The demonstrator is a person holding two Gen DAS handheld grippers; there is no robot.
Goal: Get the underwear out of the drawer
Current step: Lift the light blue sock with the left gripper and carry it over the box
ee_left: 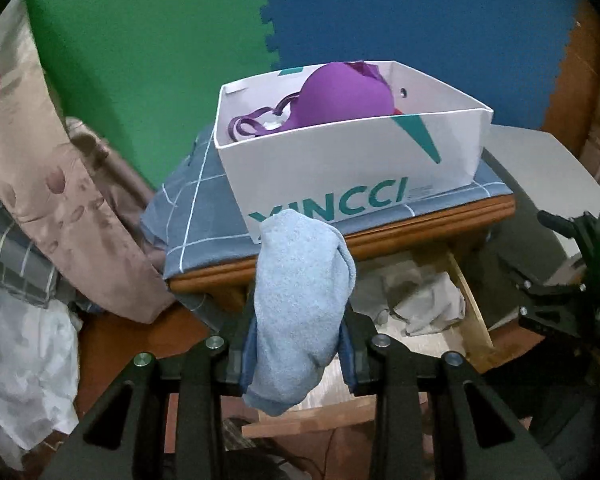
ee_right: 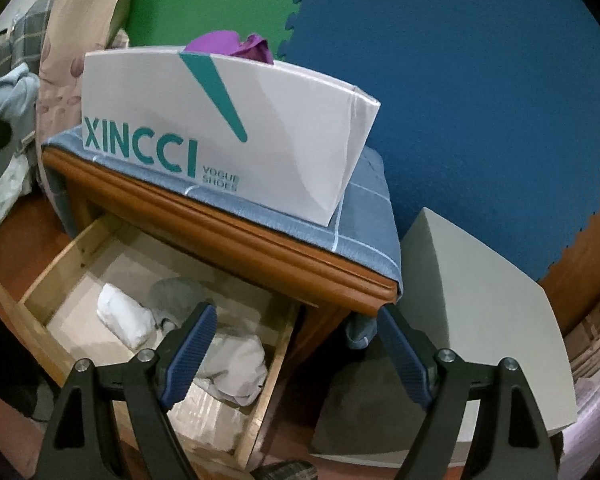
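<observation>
My left gripper point(ee_left: 298, 336) is shut on a light blue piece of underwear point(ee_left: 300, 300) and holds it up in front of the wooden nightstand point(ee_left: 420, 220). The same garment shows at the far left of the right wrist view point(ee_right: 8, 88). The drawer point(ee_right: 36, 280) below the nightstand top is pulled open and holds several white and grey folded garments point(ee_right: 124, 320). My right gripper point(ee_right: 296, 340) is open and empty, above the drawer's right side; it shows at the right of the left wrist view point(ee_left: 572, 280).
A white VINCCI shoebox point(ee_left: 340, 168) with a purple bra point(ee_left: 340, 96) stands on a blue checked cloth point(ee_left: 196, 208) on the nightstand. A grey board point(ee_right: 480, 320) leans at the right. Floral fabric point(ee_left: 60, 200) hangs at the left. Green and blue foam mats cover the wall.
</observation>
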